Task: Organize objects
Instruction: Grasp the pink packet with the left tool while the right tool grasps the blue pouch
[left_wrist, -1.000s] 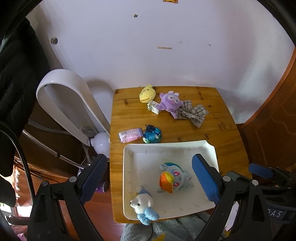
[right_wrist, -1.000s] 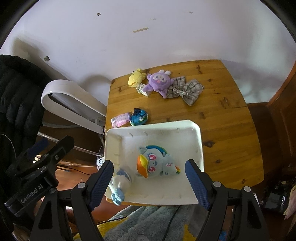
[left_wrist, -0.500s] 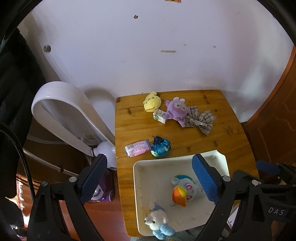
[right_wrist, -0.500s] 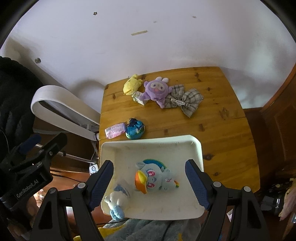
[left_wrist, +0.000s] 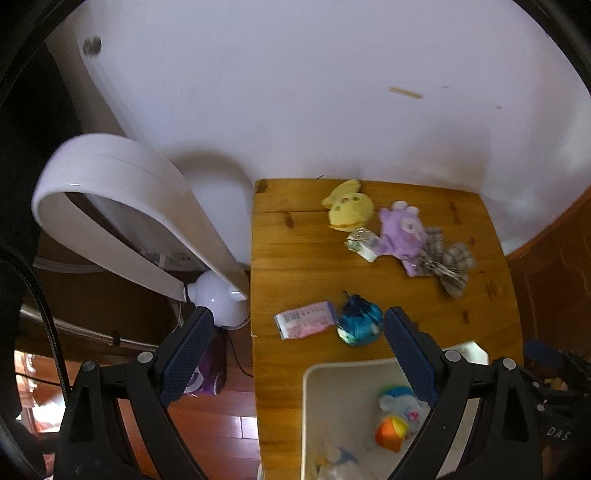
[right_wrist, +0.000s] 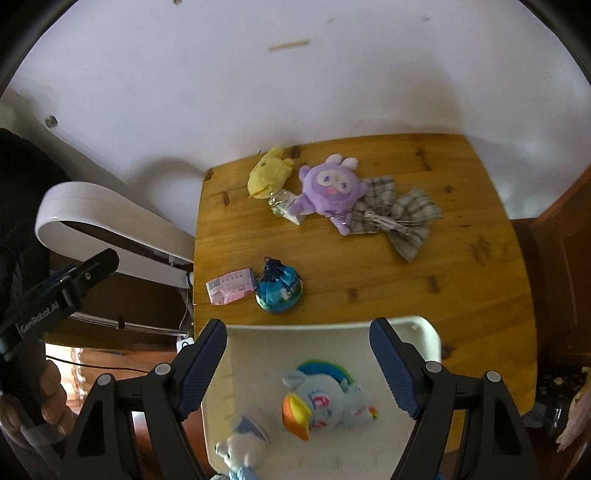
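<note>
A white tray (right_wrist: 424, 328) at the wooden table's near edge holds a rainbow pony plush (right_wrist: 325, 400) and a small white-and-blue plush (right_wrist: 240, 448). On the table lie a blue pouch (right_wrist: 279, 291), a pink packet (right_wrist: 231, 286), a yellow plush (right_wrist: 267, 173), a purple plush (right_wrist: 330, 188), a small wrapped packet (right_wrist: 284, 205) and a plaid bow (right_wrist: 397, 216). My right gripper (right_wrist: 297, 363) is open and empty above the tray. My left gripper (left_wrist: 297, 350) is open and empty, above the pink packet (left_wrist: 304, 325) and blue pouch (left_wrist: 358, 325).
A white bladeless fan (left_wrist: 118, 210) stands left of the table (right_wrist: 461, 277), close to its edge. A white wall is behind. Dark wood panelling (left_wrist: 554, 258) is at the right. The left gripper's body (right_wrist: 55, 291) shows in the right wrist view.
Both grippers have moved forward toward the table's far side, so the tray has slid lower in both views. The objects on the table have not moved.
</note>
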